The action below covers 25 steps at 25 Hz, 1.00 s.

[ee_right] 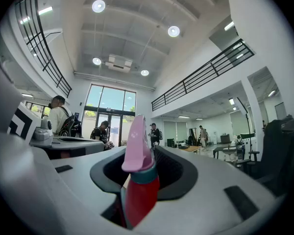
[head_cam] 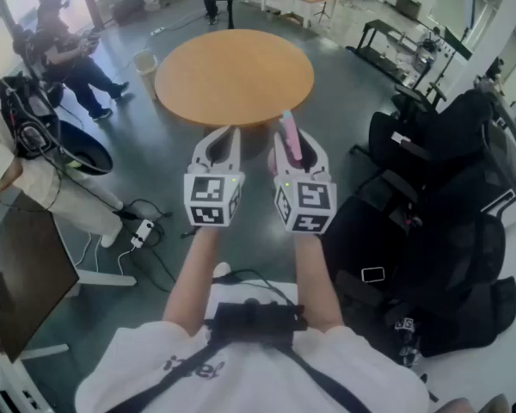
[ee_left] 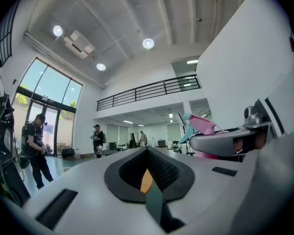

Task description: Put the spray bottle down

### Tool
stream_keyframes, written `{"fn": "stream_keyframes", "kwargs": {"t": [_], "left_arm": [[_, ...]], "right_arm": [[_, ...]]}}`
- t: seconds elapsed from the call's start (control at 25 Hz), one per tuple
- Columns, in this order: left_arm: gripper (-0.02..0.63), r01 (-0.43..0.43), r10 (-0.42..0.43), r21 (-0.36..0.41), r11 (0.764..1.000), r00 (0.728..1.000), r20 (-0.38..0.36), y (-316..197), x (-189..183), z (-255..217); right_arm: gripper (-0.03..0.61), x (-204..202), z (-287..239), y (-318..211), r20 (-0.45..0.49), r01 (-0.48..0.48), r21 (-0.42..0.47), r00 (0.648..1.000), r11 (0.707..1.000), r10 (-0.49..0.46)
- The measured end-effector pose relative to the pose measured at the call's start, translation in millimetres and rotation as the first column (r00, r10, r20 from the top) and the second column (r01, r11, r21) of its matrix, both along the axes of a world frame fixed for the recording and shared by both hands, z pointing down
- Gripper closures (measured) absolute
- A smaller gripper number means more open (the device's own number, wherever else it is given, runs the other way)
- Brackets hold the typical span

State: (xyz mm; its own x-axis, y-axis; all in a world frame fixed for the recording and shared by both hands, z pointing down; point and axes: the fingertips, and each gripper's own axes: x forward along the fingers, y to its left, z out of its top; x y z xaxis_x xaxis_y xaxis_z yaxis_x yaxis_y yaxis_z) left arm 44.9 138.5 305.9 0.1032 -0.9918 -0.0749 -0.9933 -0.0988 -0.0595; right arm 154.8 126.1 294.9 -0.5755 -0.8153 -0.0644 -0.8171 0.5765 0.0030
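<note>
We are wearing a white T-shirt (head_cam: 371, 370) with dark lettering, black straps (head_cam: 174, 379) crossing it and a black box (head_cam: 256, 323). Our left gripper (head_cam: 226, 132) and right gripper (head_cam: 297, 138) are showing pale grey shells and black-and-white marker cubes (head_cam: 213, 200).

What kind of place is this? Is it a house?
Probably a big open office or lab hall, not a house: high ceiling with round lights, an upstairs balcony railing, tall glass doors, and a round table.
</note>
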Motion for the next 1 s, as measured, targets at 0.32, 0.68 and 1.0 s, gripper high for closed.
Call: {"fn": "stream_keyframes", "kwargs": {"t": [0.32, 0.68, 1.0], "left_arm": [[0.603, 0.029, -0.029, -0.034, 0.999, 1.0, -0.003, 16, 2, 7], [0.603, 0.007, -0.008, -0.06, 0.998, 1.0, -0.007, 11, 20, 18], [0.603, -0.056, 0.055, -0.077, 0.995, 0.998, -0.021, -24, 35, 32]], "right_arm": [[0.434, 3, 2, 13, 0.005, 0.012, 0.007, 1.0, 1.0, -0.013], [0.431, 36, 14, -6, 0.073, -0.043, -0.06, 0.996, 0.997, 0.047], [0.431, 36, 23, -25, 0.059, -0.06, -0.056, 0.996, 0.997, 0.063]]}}
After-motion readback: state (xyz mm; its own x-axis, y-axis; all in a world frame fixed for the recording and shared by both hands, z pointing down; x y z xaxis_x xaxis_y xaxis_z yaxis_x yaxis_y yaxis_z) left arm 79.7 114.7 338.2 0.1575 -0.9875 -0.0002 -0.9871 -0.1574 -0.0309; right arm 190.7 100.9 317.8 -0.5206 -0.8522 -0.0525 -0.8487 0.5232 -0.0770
